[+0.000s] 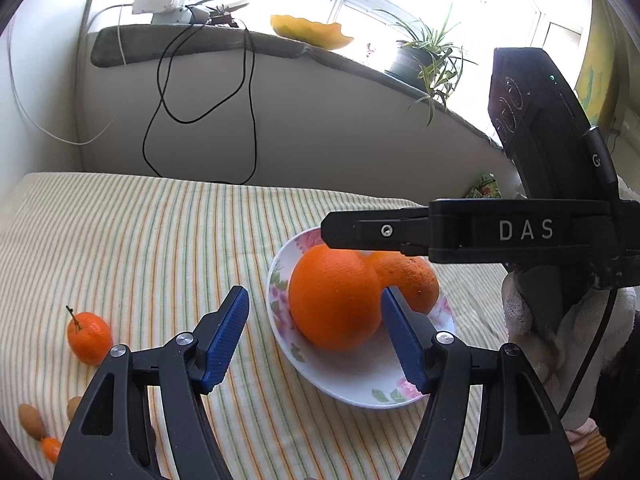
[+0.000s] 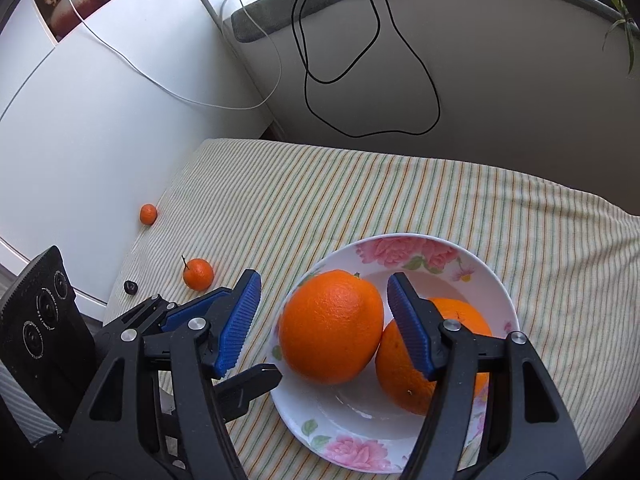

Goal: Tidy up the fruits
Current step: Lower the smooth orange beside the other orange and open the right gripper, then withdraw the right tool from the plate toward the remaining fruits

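Note:
Two large oranges sit touching in a white floral plate [image 1: 352, 384] [image 2: 492, 280] on the striped cloth. The nearer orange [image 1: 334, 298] [image 2: 330, 326] lies between the open jaws in both views. The second orange [image 1: 412, 278] [image 2: 444, 356] is beside it. My left gripper [image 1: 314, 334] is open, its blue pads just short of the orange. My right gripper [image 2: 320, 320] is open around the same orange, above the plate; in the left wrist view its black body [image 1: 460, 232] hangs over the plate. A small tangerine [image 1: 89, 338] [image 2: 198, 274] with a stem lies left of the plate.
Another tangerine [image 2: 148, 214] lies at the cloth's left edge by a white cabinet [image 2: 80, 140]. Brown nuts [image 1: 32, 420], a kumquat [image 1: 51, 448] and a dark small fruit [image 2: 130, 287] lie near the left. A black cable [image 2: 360, 80] hangs from the windowsill [image 1: 200, 40], which holds plants.

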### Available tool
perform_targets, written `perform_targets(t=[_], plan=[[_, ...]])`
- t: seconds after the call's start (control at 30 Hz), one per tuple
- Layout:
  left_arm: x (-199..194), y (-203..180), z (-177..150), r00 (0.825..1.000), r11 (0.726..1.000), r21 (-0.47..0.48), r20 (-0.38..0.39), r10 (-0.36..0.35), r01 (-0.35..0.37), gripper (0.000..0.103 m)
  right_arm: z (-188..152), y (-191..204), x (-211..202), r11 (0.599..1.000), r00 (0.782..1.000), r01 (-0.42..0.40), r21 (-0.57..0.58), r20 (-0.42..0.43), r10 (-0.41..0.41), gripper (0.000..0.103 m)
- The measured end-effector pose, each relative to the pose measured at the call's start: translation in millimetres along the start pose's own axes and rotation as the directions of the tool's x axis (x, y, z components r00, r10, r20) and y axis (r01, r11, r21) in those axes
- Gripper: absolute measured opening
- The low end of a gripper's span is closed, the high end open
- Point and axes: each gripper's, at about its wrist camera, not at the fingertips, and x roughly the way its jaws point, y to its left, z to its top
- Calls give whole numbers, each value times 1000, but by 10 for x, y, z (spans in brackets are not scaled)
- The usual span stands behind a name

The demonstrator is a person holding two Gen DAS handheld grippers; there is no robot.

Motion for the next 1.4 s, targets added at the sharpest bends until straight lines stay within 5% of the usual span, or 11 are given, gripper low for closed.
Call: perform_targets(t=[0.5,0.9,0.97,1.07,1.4], plan=[[-341,137,-197,996,996,27,37,78,-79,68,-207,139,-170,999,994,33,-23,105,-30,69],[-755,513,-436,978,981,15,80,191,-193,68,-462,613,-220,976,982,86,-199,181,-50,69],[-846,605,-484,973,977,3,90,211,-213,68,-502,702,-209,970,981,100,-223,184,-59,76],[-964,768,-554,968,972,-21,89,236,-235,68,-566,793,-214,971,983,66,-231,180,-23,83],[-1213,1192,-857,956,955,-88,53,290,-284,68,-719,1090,-74,948,989,1,-319,143,47,83]])
